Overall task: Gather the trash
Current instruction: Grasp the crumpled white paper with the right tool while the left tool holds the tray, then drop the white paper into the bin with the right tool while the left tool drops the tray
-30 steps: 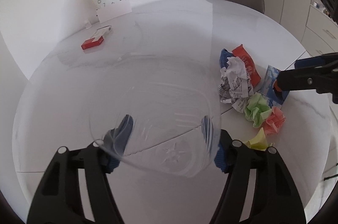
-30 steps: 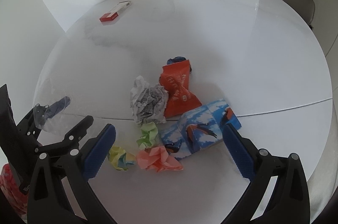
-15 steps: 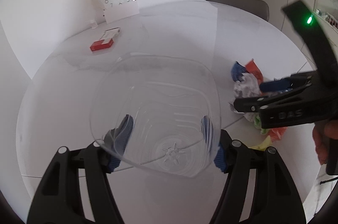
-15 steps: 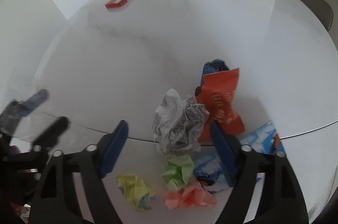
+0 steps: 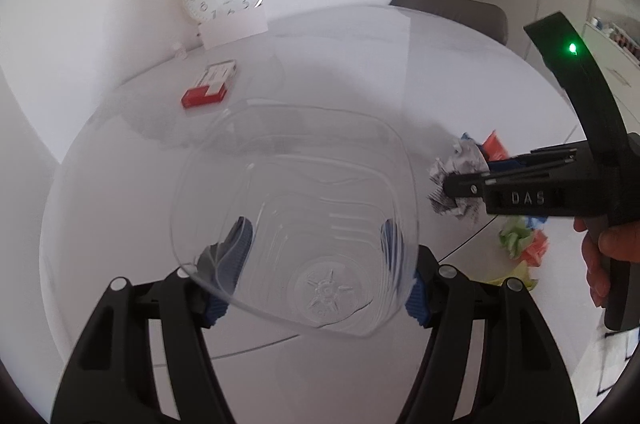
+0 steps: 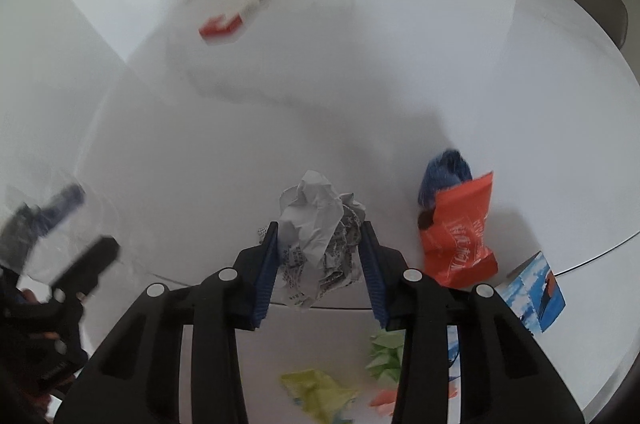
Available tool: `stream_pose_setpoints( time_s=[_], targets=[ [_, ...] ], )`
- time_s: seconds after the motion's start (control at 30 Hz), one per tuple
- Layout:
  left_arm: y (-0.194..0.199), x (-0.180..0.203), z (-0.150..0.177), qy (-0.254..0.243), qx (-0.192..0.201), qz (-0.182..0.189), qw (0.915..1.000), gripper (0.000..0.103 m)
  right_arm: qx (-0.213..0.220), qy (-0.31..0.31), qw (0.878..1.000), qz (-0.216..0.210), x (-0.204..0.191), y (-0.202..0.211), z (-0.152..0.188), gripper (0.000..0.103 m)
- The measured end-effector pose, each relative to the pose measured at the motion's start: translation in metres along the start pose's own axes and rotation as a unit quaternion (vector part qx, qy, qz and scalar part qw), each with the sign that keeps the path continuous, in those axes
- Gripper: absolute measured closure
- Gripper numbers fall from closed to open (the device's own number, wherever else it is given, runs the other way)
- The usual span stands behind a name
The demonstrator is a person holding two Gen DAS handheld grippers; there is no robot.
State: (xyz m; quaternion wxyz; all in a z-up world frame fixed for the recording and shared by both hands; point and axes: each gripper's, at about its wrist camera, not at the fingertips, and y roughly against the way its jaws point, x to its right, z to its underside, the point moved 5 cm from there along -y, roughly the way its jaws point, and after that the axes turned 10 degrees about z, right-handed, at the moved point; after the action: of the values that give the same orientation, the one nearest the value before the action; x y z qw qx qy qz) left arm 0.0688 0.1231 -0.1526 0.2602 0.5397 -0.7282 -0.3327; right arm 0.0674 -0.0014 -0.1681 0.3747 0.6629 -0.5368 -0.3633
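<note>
Right claw (image 6: 320,264) has just been closing onto crumpled newspaper (image 6: 320,224); left claw (image 5: 316,264) grips clear tub (image 5: 292,208).

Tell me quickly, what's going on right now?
Left tool holds clear plastic container. Right tool jaws just closing around crumpled printed paper ball. Nothing blocks it.

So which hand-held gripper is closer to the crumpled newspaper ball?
Right hand-held gripper: its pads flank the newspaper ball. Left hand-held gripper holds the clear bowl off to the side.
</note>
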Motion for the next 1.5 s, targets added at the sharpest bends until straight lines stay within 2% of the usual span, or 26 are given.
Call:
stream_pose_setpoints(
  time_s=[0.17,0.33,0.43,0.47,0.57,0.63,0.73,0.87,1.0,1.03,1.07,1.23,1.33,1.4,1.5],
  targets=[
    [0.022,0.028,-0.027,-0.045,0.015,0.039,0.9981,0.038,0.045,-0.043,0.998,-0.007,0.021,0.057,-0.003,0.063],
    [0.044,0.089,-0.050,-0.117,0.041,0.099,0.9873,0.038,0.087,-0.098,0.991,0.042,0.079,0.132,0.034,0.063],
    [0.052,0.141,-0.054,-0.159,0.044,0.155,0.9740,0.038,0.091,-0.154,0.979,0.100,0.131,0.176,0.089,0.063],
    [0.054,0.166,-0.052,-0.177,0.041,0.181,0.9664,0.038,0.085,-0.170,0.974,0.121,0.146,0.183,0.108,0.063],
    [0.056,0.216,-0.042,-0.214,0.028,0.231,0.9487,0.038,0.053,-0.226,0.958,0.170,0.189,0.193,0.175,0.062],
    [0.056,0.254,-0.032,-0.236,0.012,0.269,0.9336,0.038,0.027,-0.266,0.946,0.181,0.212,0.186,0.220,0.062],
    [0.053,0.297,-0.016,-0.259,-0.011,0.303,0.9170,0.038,-0.030,-0.328,0.928,0.172,0.243,0.146,0.297,0.062],
    [0.044,0.343,0.010,-0.289,-0.039,0.312,0.9042,0.038,-0.088,-0.365,0.917,0.137,0.264,0.069,0.364,0.062],
    [0.034,0.379,0.035,-0.315,-0.065,0.307,0.8959,0.038,-0.119,-0.388,0.907,0.114,0.274,0.011,0.398,0.059],
    [0.031,0.388,0.041,-0.325,-0.068,0.300,0.8943,0.038,-0.125,-0.393,0.904,0.113,0.277,0.004,0.405,0.051],
    [0.031,0.393,0.043,-0.331,-0.069,0.297,0.8930,0.038,-0.131,-0.400,0.900,0.109,0.280,-0.002,0.412,0.038],
    [0.024,0.415,0.057,-0.353,-0.080,0.292,0.8854,0.038,-0.116,-0.406,0.897,0.127,0.280,0.019,0.411,0.012],
    [0.019,0.424,0.076,-0.358,-0.101,0.296,0.8797,0.038,-0.097,-0.407,0.893,0.165,0.288,0.055,0.417,0.007],
    [0.008,0.435,0.095,-0.366,-0.118,0.297,0.8740,0.038,-0.082,-0.419,0.883,0.195,0.298,0.083,0.426,0.004],
    [-0.015,0.453,0.131,-0.387,-0.141,0.286,0.8651,0.038,-0.062,-0.442,0.869,0.216,0.314,0.110,0.439,0.004]
  ],
)
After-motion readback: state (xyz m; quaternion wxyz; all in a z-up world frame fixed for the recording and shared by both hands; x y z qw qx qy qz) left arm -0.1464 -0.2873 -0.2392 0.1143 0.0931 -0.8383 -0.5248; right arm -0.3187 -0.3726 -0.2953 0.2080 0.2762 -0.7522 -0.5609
